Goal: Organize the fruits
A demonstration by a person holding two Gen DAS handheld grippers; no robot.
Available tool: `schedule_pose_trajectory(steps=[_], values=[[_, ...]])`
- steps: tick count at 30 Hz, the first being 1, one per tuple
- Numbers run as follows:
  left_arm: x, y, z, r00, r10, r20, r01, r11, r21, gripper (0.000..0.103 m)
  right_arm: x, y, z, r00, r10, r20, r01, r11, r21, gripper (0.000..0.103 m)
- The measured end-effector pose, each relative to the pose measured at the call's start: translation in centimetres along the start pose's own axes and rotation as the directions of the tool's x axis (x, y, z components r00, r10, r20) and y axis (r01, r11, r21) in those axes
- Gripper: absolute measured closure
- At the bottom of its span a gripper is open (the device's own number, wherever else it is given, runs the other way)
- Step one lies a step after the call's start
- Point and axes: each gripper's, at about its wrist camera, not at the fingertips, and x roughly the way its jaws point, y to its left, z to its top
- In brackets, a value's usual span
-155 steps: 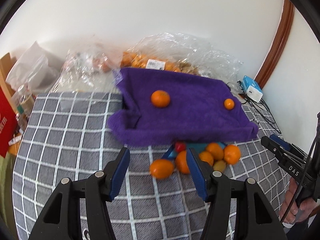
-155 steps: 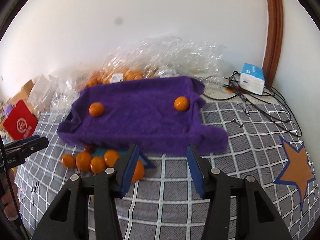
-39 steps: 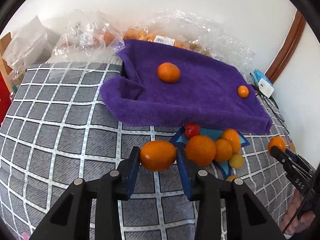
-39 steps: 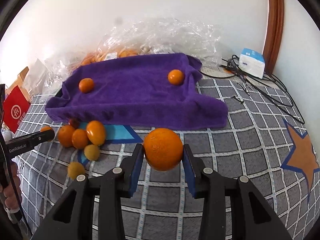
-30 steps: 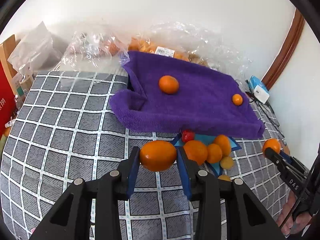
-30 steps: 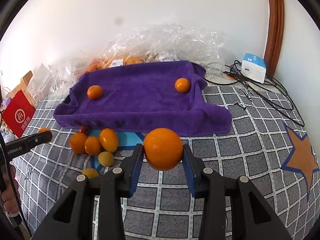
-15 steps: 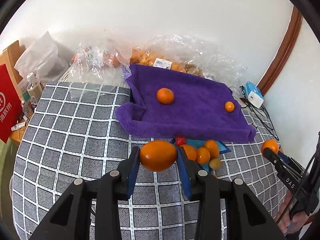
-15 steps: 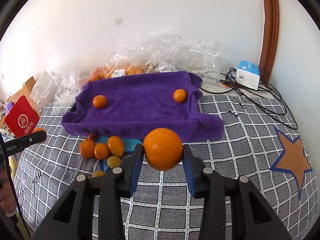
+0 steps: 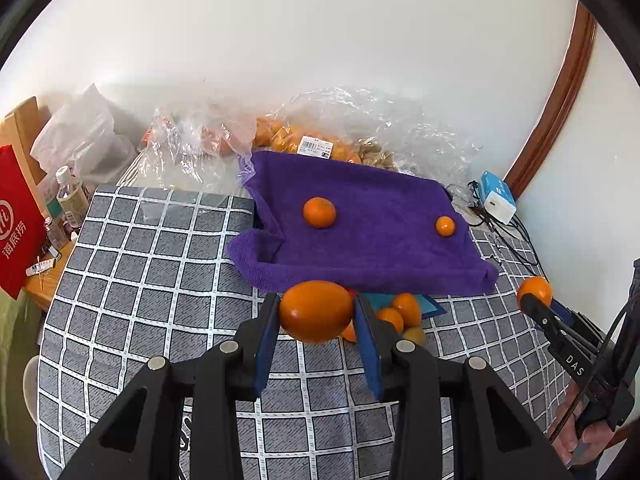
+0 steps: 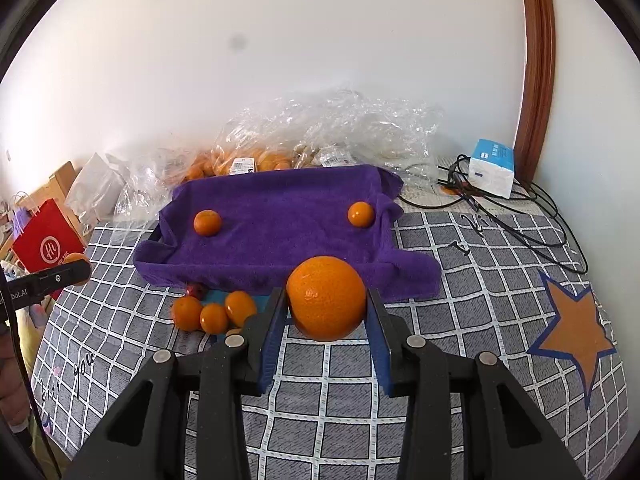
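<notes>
My left gripper (image 9: 316, 314) is shut on an oval orange fruit (image 9: 315, 311), held above the checked cloth in front of the purple towel-lined tray (image 9: 372, 256). My right gripper (image 10: 326, 310) is shut on a round orange (image 10: 326, 304), also held above the cloth before the tray (image 10: 256, 272). Two oranges lie in the tray: a larger one (image 9: 319, 212) on the left and a smaller one (image 9: 445, 226) on the right. Several small fruits (image 10: 214, 312) and a red one (image 10: 195, 290) lie on the cloth at the tray's front.
Clear plastic bags of fruit (image 9: 316, 140) lie behind the tray against the wall. A white-and-blue box (image 10: 492, 166) and cables (image 10: 532, 216) are at the back right. A red bag (image 9: 16, 220) and a bottle (image 9: 72, 198) stand off the left edge.
Both grippers closed on fruits from the pile, lifted them and pulled back and up from the table. In the last second the view has widened further.
</notes>
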Motion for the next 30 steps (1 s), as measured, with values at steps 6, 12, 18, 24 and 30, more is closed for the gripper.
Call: schedule_pose_trajectory(steps=[6, 12, 18, 24, 30], values=[[-0.2, -0.4, 0.3, 1.000, 0.004, 0.007, -0.004, 1.000, 0.003, 0.068, -0.1, -0.2, 0.3, 1.000, 0.010, 0.008, -0.010, 1.000, 0.005, 0.064], [-0.1, -0.6, 0.6, 1.000, 0.005, 0.011, -0.005, 1.000, 0.006, 0.068, -0.2, -0.4, 0.8, 1.000, 0.008, 0.016, -0.008, 1.000, 0.010, 0.064], [-0.1, -0.9, 0.9, 1.000, 0.006, 0.017, -0.006, 1.000, 0.012, 0.068, -0.2, -0.9, 1.3, 1.000, 0.005, 0.024, -0.005, 1.000, 0.020, 0.064], [0.1, -0.9, 1.3, 1.000, 0.004, 0.023, -0.004, 1.000, 0.008, 0.068, 0.0, -1.0, 1.9, 1.000, 0.001, 0.031, -0.002, 1.000, 0.016, 0.064], [0.5, -0.8, 2.1, 1.000, 0.003, 0.027, -0.003, 1.000, 0.009, 0.068, 0.5, -1.1, 2.9, 0.999, 0.002, 0.039, -0.003, 1.000, 0.016, 0.064]])
